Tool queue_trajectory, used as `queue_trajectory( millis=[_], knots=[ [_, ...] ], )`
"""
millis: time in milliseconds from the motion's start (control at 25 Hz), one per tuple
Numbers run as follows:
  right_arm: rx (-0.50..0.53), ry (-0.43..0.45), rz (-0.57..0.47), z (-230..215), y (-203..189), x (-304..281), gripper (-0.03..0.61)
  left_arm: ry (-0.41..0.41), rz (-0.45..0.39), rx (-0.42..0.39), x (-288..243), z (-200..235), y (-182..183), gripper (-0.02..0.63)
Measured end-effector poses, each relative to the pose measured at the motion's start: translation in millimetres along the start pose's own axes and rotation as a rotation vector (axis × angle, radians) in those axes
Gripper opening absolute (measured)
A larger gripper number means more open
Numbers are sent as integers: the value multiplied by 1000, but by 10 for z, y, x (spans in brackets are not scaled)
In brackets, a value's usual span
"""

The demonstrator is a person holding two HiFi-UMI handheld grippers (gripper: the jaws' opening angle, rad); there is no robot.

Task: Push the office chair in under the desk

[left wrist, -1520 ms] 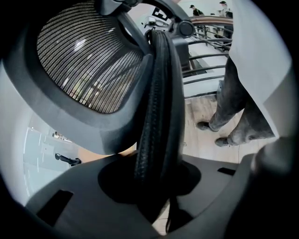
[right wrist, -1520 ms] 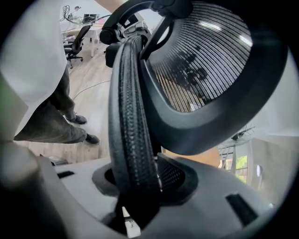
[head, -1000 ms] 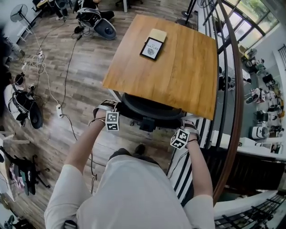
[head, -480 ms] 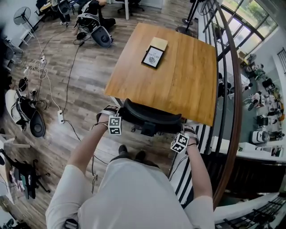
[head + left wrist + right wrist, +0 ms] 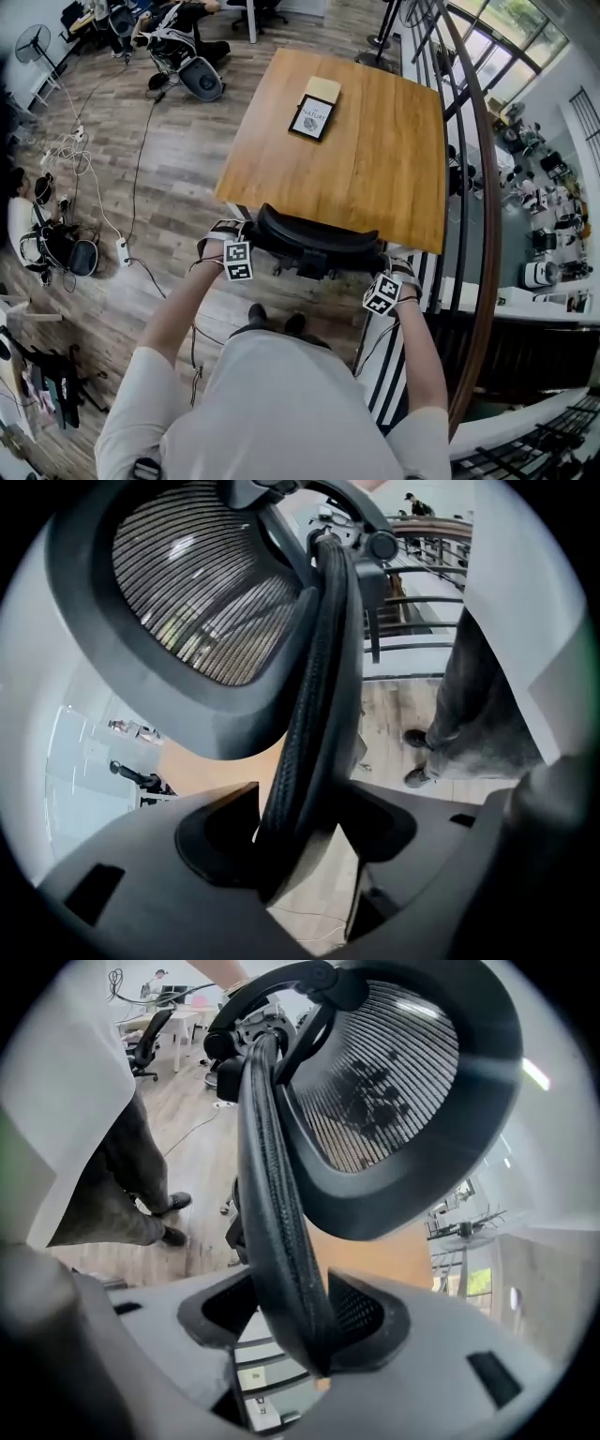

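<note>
In the head view, the office chair [image 5: 314, 246] stands at the near edge of the wooden counter [image 5: 375, 169]. Only its black curved back shows; the counter top covers the rest. The left tool [image 5: 246, 240] is at the left end of this back and the right tool [image 5: 384, 267] at the right end, so the chair lies between the two tools and just in front of the person. On the far part of the counter lie a framed picture [image 5: 311, 117] and, touching it, a pale card [image 5: 322, 89].

In the left gripper view, the padded back rim [image 5: 314, 714] of the chair runs upright between the two jaws of the left tool. The jaws have just been opening and now stand spread; a thin gap shows on each side of the rim, so they do not pinch it. The mesh headrest [image 5: 202, 592] is above, to the left.

In the right gripper view, the same rim [image 5: 272, 1204] passes between the jaws of the right tool. These jaws have also just been opening and are spread, with the rim near the right-hand jaw. The person's shoes [image 5: 172, 1218] show on the wooden floor [image 5: 202, 1147] at the left.
</note>
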State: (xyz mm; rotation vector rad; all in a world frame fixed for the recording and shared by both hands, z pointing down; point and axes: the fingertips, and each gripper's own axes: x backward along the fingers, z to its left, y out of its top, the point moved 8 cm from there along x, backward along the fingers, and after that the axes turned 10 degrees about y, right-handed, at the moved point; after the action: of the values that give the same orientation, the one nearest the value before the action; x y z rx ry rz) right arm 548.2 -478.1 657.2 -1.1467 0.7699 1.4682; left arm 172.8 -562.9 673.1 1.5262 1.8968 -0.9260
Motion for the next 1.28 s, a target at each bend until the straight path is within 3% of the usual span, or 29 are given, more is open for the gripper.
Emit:
queue_trajectory(
  millis=[560, 840, 1040, 1280],
  knots=[
    [-108, -25, -97, 17, 110, 633, 213, 79, -67, 126, 639, 140, -43, 247],
    [-256, -59, -230, -47, 311, 1016, 213, 120, -162, 279, 1014, 326, -25, 244],
    [-365, -137, -316, -153, 491, 1301, 212, 156, -248, 425, 1258, 524, 2, 218],
    [-589, -211, -514, -307, 668, 1677, 210, 186, -368, 604, 1544, 771, 85, 186]
  ],
)
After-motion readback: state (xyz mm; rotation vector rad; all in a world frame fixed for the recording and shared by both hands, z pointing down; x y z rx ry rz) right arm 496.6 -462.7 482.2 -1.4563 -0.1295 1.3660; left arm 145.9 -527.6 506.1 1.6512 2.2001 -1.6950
